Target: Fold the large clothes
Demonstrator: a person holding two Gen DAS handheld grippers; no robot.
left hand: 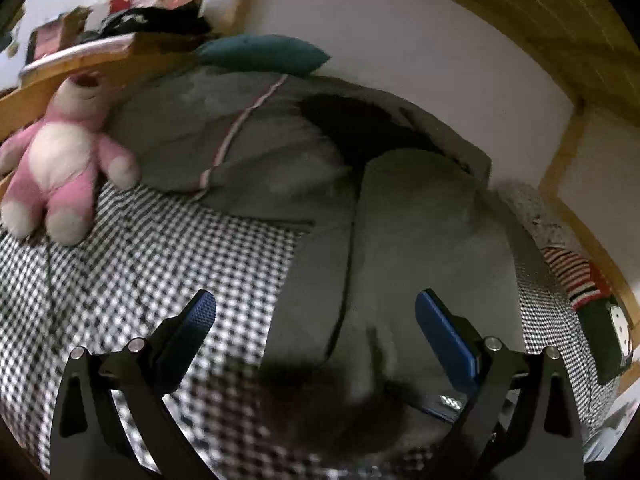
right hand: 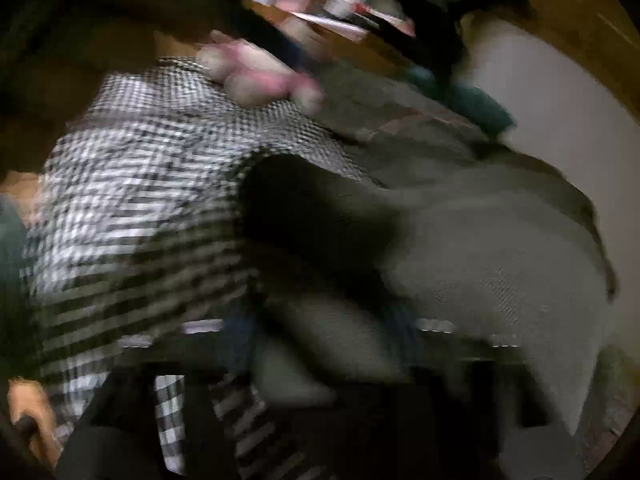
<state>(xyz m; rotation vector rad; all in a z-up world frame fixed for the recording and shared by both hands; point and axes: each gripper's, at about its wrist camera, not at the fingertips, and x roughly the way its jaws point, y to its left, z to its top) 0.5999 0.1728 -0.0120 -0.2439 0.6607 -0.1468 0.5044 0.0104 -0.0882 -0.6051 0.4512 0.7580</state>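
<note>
Quantities: one grey garment (left hand: pixel 420 232), one pink plush bear (left hand: pixel 60 152) at upper left, one teal cushion (left hand: pixel 264 54), one checked bed cover (left hand: pixel 160 264).

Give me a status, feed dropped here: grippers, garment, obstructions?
Left gripper open, above grey garment. Right gripper too blurred to see. Pink plush toy off to the side, clear.

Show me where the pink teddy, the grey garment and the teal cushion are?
pink teddy (left hand: pixel 60 152): left wrist view, on its white belly.
grey garment (left hand: pixel 420 240): left wrist view, on its folded upper layer.
teal cushion (left hand: pixel 260 54): left wrist view, on its middle.
</note>
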